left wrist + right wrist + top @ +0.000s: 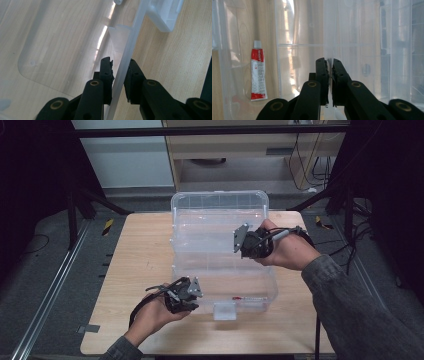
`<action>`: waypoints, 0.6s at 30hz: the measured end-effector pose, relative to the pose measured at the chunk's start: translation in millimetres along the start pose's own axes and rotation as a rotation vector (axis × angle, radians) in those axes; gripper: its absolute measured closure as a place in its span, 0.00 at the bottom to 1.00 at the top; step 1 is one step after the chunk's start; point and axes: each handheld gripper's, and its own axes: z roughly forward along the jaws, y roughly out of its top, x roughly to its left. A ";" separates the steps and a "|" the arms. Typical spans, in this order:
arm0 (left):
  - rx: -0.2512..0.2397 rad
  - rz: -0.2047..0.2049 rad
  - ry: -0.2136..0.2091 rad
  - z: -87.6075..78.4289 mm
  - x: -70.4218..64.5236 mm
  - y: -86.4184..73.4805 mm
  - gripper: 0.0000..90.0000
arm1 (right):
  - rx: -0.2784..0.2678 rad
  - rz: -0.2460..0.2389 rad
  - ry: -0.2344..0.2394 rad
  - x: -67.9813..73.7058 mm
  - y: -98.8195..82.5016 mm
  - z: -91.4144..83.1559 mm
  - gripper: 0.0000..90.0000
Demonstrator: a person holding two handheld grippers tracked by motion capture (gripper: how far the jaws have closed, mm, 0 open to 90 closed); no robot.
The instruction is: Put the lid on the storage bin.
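A clear plastic storage box (220, 200) stands on the wooden table (135, 265). Inside it, near the front wall, lies a red and white tube (247, 298) (258, 75). My left gripper (192, 295) (119, 60) is at the box's near left corner. Its jaws are closed from both sides on the translucent rim (130, 37). My right gripper (242, 244) (328, 60) hangs over the right side of the box, shut on a thin clear plastic edge. I cannot tell whether that edge is lid or wall.
A white latch (224, 311) (162, 15) sits at the middle of the box's front. Bare tabletop lies left of the box. Black frame posts (72, 215) stand beside the table, and cables (357, 237) lie on the floor at the right.
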 end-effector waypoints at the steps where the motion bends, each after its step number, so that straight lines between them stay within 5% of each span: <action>1: 0.000 -0.039 -0.003 0.2 -2.7 -0.8 0.86 | -0.008 -0.004 -0.010 5.8 -0.9 -1.2 0.95; 10: -0.001 -0.044 -0.002 0.6 -3.8 -0.6 0.86 | -0.039 -0.003 0.001 19.5 -5.9 -4.7 0.95; 12: 0.002 0.003 0.006 0.1 -0.5 0.1 0.85 | -0.040 -0.004 0.006 21.2 -7.0 -5.2 0.95; 18: -0.010 0.005 0.007 0.4 -0.6 -1.3 0.85 | -0.056 0.006 0.026 25.5 -10.2 -5.6 0.95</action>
